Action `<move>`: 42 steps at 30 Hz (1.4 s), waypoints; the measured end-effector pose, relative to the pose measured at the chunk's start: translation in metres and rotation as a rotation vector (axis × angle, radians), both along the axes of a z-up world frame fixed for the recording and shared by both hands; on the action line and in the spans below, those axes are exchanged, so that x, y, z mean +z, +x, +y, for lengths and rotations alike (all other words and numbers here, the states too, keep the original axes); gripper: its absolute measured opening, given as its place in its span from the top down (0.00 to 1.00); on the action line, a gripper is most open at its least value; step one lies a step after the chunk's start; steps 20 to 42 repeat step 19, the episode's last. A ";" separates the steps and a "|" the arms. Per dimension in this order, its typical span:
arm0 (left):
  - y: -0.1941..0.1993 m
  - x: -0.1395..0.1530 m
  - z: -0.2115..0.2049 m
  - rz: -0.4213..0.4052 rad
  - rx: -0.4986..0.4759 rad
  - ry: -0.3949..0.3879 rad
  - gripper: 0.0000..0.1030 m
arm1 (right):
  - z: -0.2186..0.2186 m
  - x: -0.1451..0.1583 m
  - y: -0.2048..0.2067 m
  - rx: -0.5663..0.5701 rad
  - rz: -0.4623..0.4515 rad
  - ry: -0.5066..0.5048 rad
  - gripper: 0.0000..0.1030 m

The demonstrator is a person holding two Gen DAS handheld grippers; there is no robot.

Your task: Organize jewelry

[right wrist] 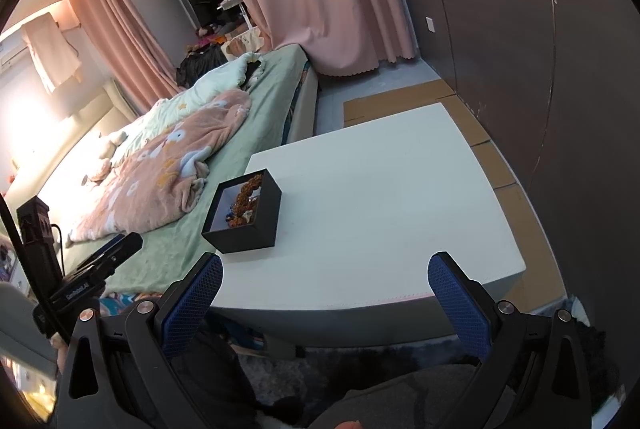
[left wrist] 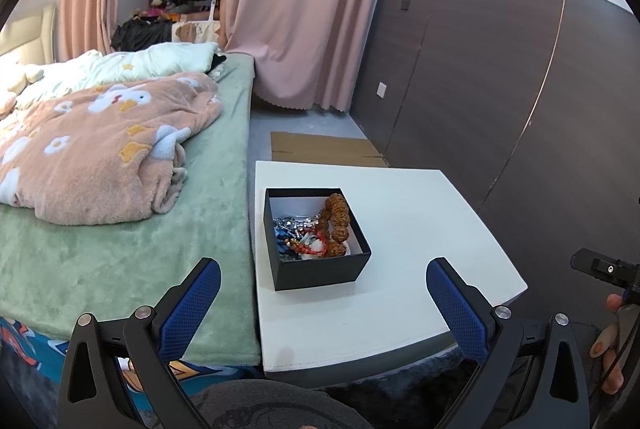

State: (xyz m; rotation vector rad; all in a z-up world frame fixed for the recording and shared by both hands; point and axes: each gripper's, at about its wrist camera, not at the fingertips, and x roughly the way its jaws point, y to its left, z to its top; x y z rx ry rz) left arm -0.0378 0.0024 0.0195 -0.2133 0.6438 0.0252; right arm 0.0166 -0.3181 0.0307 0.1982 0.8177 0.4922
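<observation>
A black open box sits on the left part of a white table. Inside it lie a brown beaded bracelet, a silver chain and small red beads. My left gripper hovers open just short of the box, nothing between its blue fingers. In the right wrist view the box holds the brown beads. My right gripper stands open over the table's near edge, right of the box and empty.
A bed with a green sheet and a pink blanket borders the table's left side. Pink curtains and a dark panelled wall stand behind. Flat cardboard lies on the floor beyond the table. A hand holds the other gripper at right.
</observation>
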 end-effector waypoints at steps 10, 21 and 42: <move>-0.001 0.000 -0.002 -0.020 -0.001 0.008 0.00 | 0.003 -0.003 -0.002 -0.005 0.026 0.041 0.00; 0.007 -0.007 -0.001 0.016 0.010 0.004 0.01 | 0.000 -0.012 0.002 -0.022 0.054 0.069 0.00; 0.007 -0.007 -0.001 0.016 0.010 0.004 0.01 | 0.000 -0.012 0.002 -0.022 0.054 0.069 0.00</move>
